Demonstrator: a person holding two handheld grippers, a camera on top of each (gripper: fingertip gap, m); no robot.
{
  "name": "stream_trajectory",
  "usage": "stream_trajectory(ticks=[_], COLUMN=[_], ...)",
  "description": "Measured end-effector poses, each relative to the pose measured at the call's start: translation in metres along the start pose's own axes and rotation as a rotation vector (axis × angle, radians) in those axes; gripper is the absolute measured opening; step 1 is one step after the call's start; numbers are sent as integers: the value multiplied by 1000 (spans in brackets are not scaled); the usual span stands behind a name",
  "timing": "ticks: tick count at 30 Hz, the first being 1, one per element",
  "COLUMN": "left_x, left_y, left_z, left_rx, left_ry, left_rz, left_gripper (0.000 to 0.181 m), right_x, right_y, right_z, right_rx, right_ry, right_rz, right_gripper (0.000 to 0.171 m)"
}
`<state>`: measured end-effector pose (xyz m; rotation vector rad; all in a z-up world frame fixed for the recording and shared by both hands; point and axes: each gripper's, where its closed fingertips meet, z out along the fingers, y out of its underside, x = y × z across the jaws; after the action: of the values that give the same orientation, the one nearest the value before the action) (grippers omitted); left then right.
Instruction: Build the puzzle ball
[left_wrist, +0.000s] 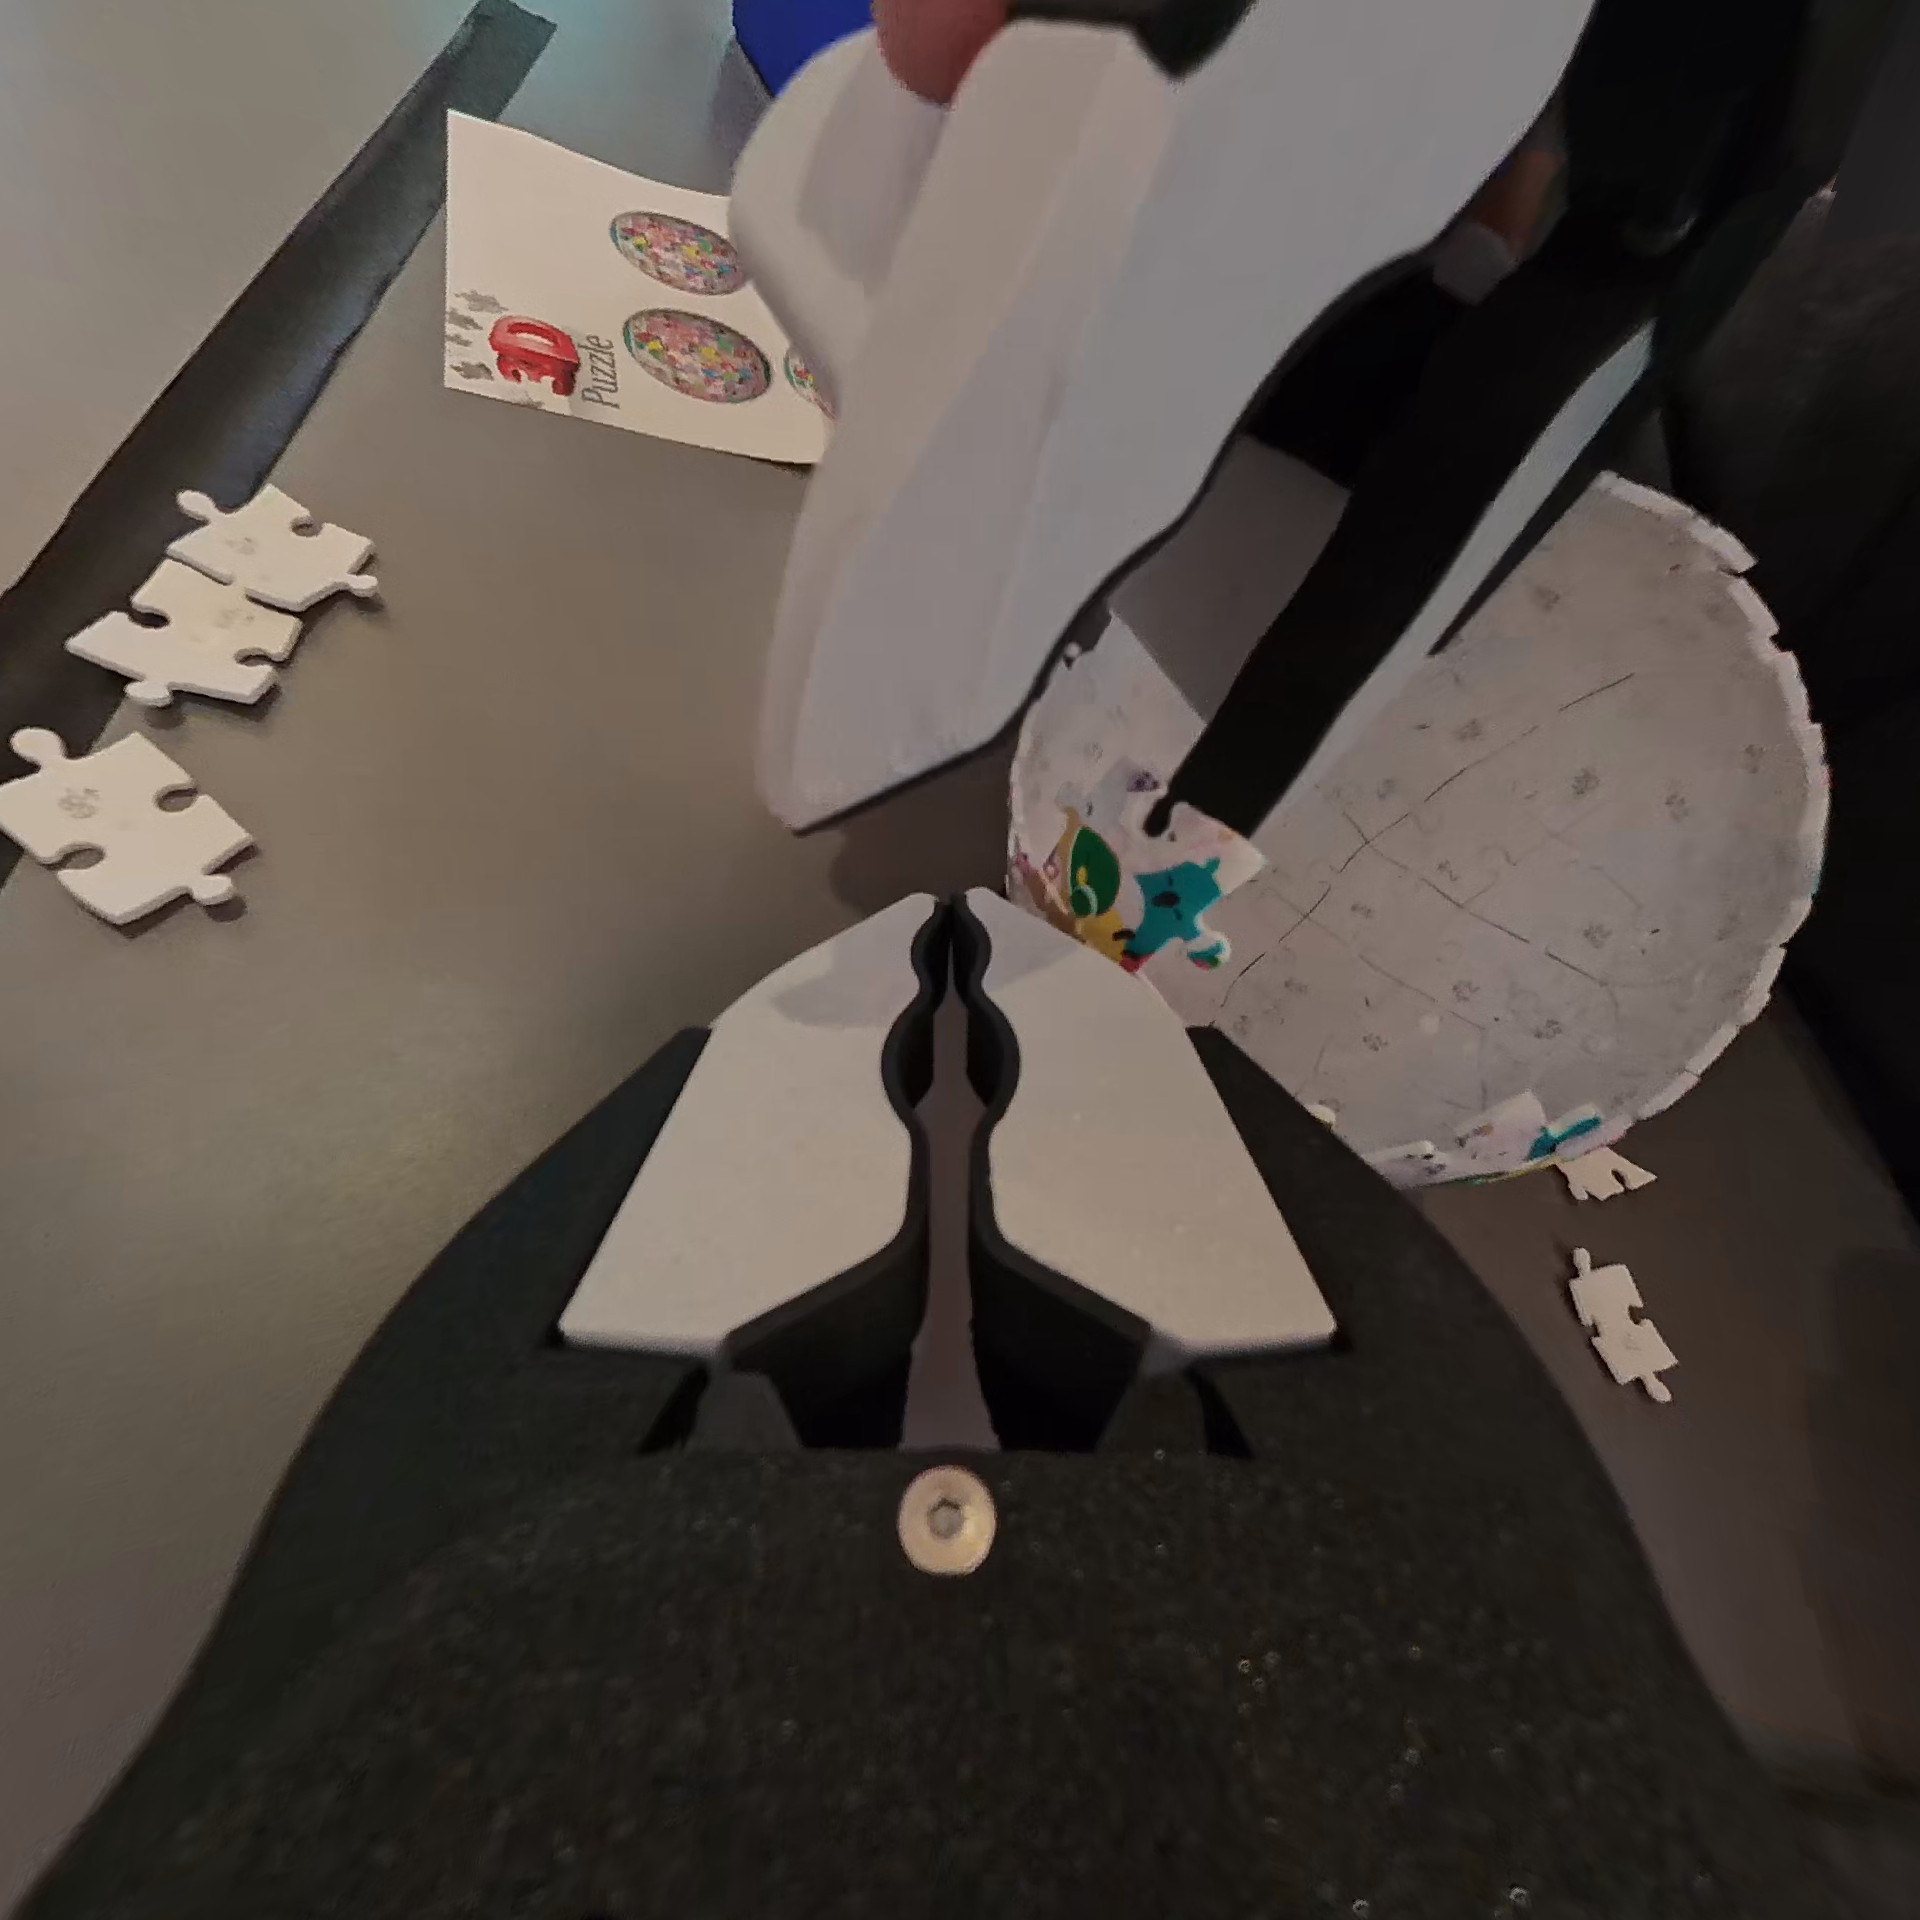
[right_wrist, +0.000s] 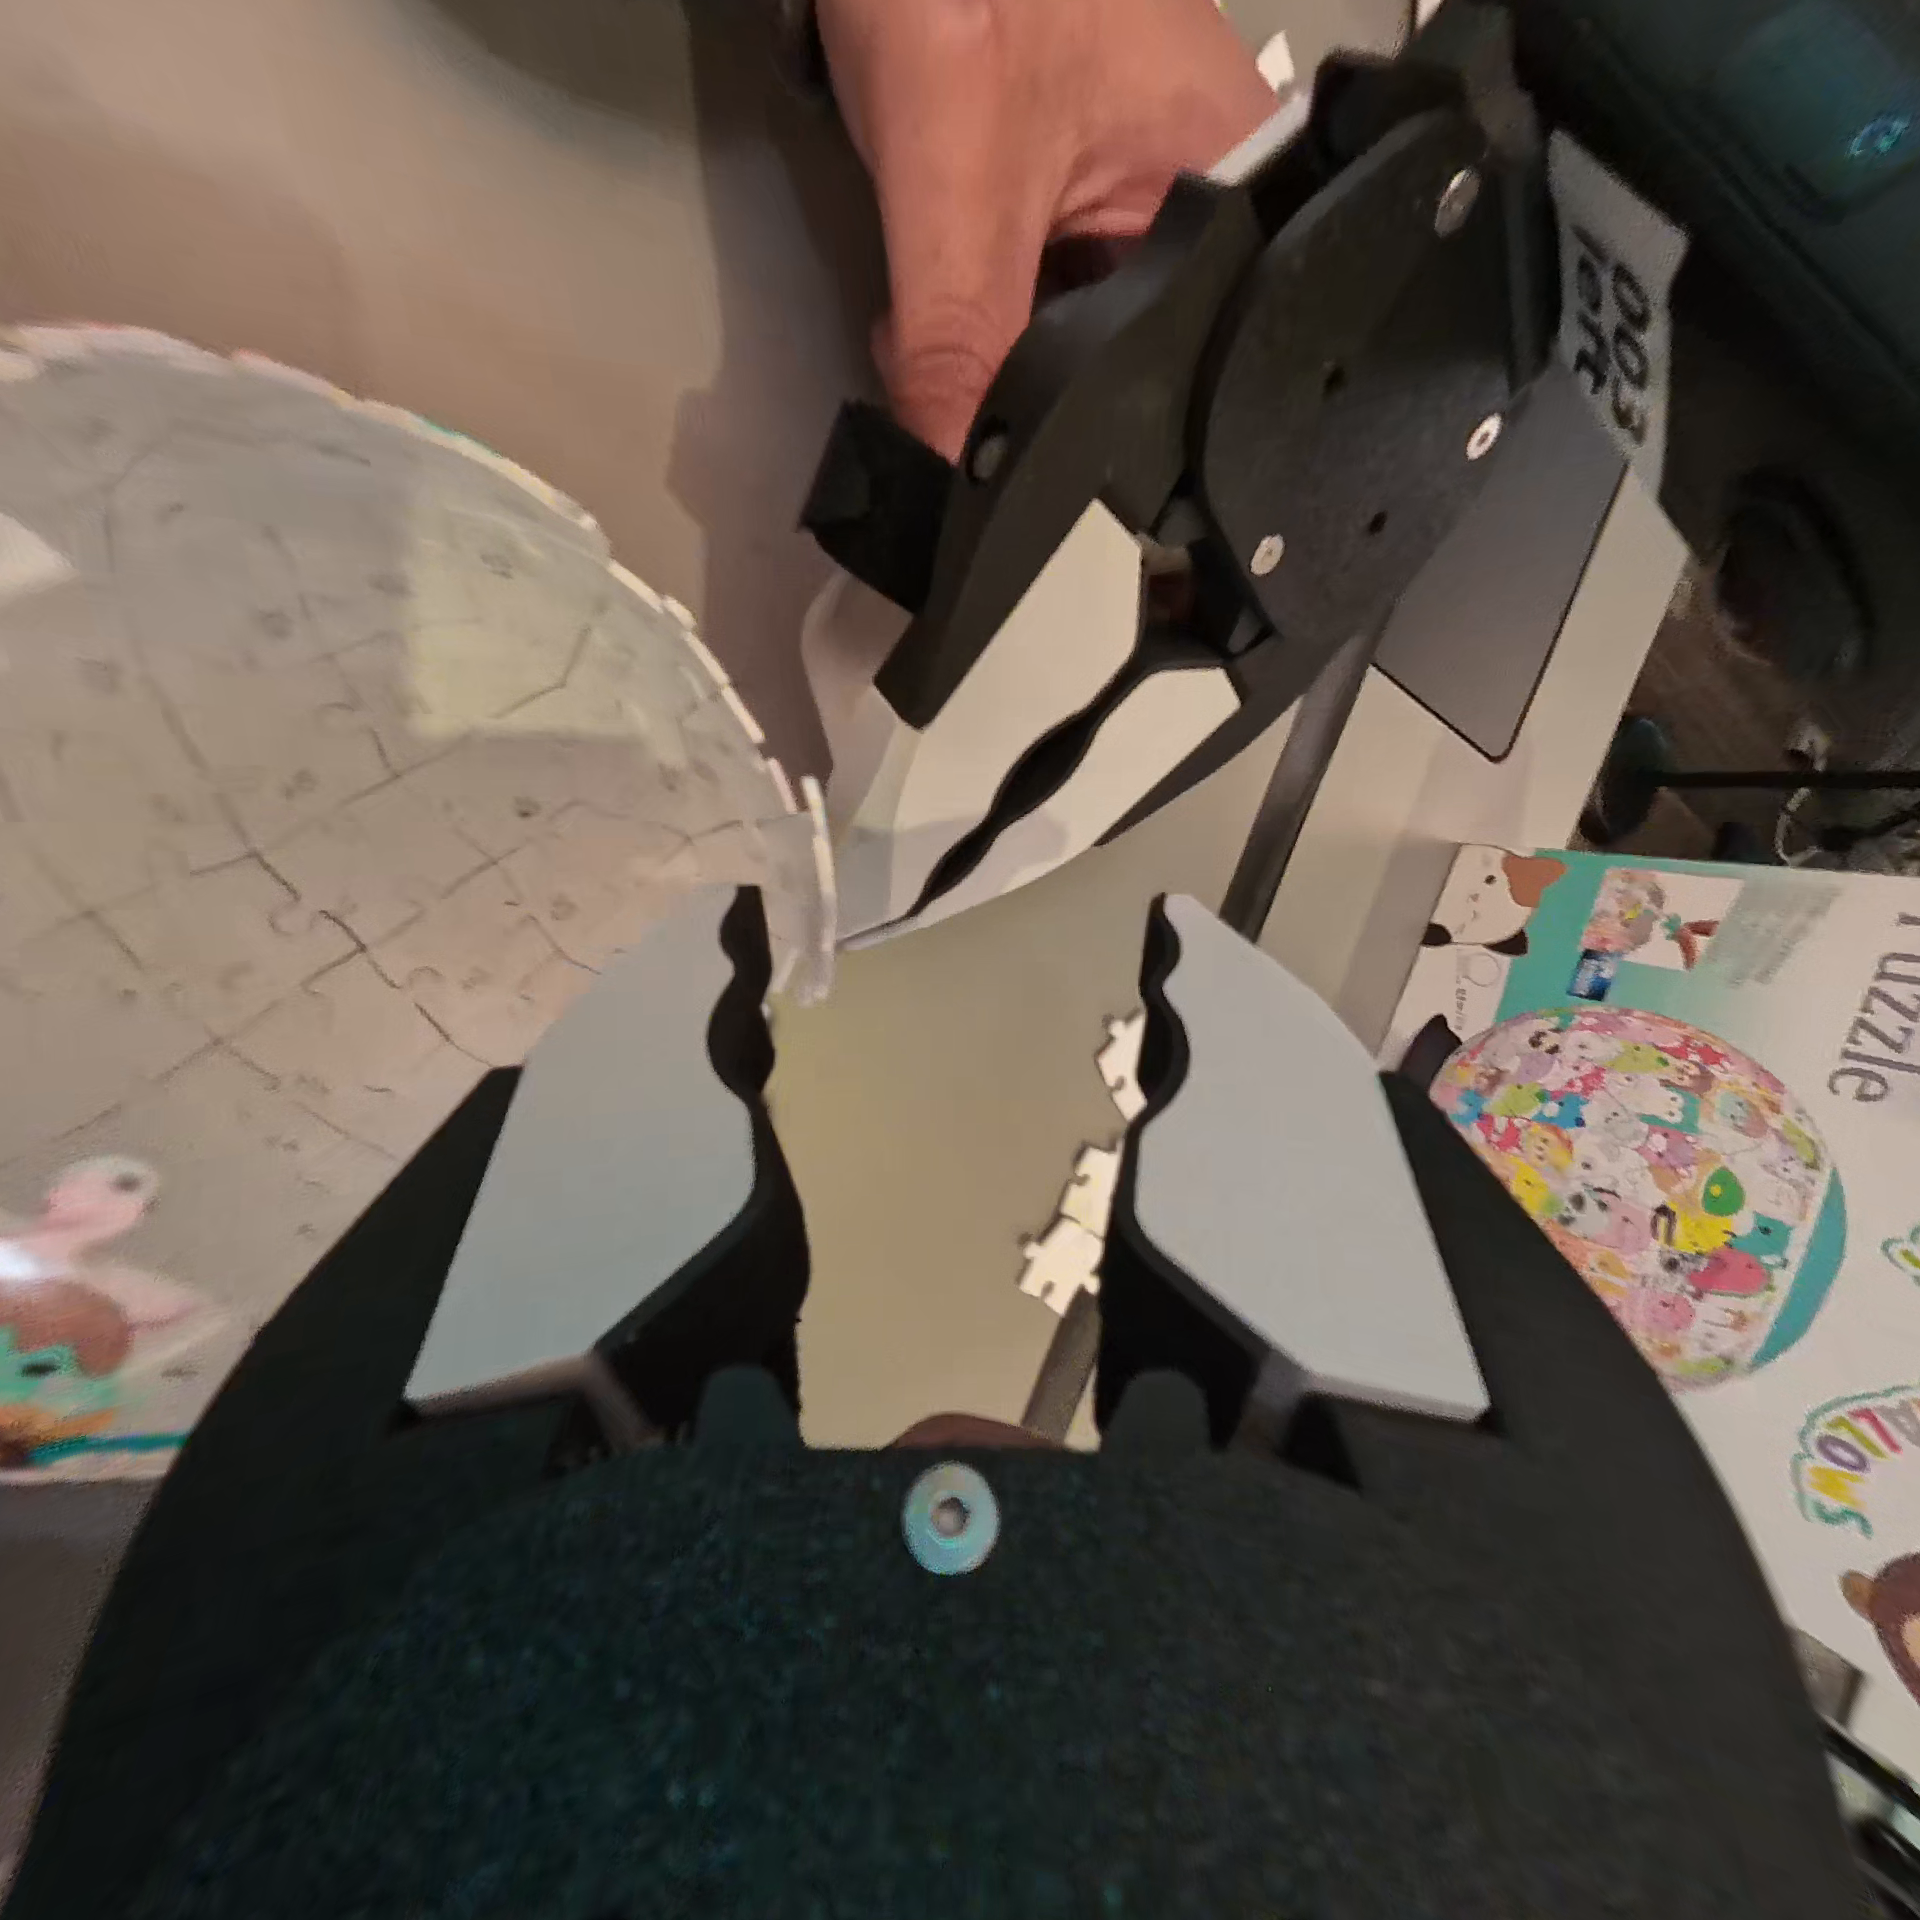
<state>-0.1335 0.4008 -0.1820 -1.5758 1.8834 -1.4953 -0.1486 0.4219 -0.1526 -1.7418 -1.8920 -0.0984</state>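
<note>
The half-built puzzle ball (left_wrist: 1507, 883) is an open white shell lying on the table, with a few coloured outer faces at its rim. It also shows in the right wrist view (right_wrist: 312, 727). My left gripper (left_wrist: 951, 912) is shut, with nothing visible between its tips, just left of the shell's rim. It also shows in the right wrist view (right_wrist: 883, 925), held by a hand (right_wrist: 987, 208). My right gripper (right_wrist: 961, 935) is open and straddles the shell's rim. In the left wrist view (left_wrist: 982, 823) one of its fingers is inside the shell and the other outside.
Loose white puzzle pieces (left_wrist: 187, 634) lie at the left, two more (left_wrist: 1621, 1330) lie right of the shell, and some (right_wrist: 1081, 1216) lie under my right gripper. A printed leaflet (left_wrist: 623, 312) lies farther back. The puzzle box (right_wrist: 1662, 1143) lies at the right.
</note>
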Motion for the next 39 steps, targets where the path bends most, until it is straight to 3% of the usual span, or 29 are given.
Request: stream_trajectory(ticks=[39], left_x=[0], left_y=[2], left_z=[2], left_rx=[-15], left_ry=[-1], left_rz=[-1], left_gripper=[0], right_x=[9], right_y=[4], right_z=[3], right_rx=[15], right_ry=[28], right_rz=[29], right_gripper=[73])
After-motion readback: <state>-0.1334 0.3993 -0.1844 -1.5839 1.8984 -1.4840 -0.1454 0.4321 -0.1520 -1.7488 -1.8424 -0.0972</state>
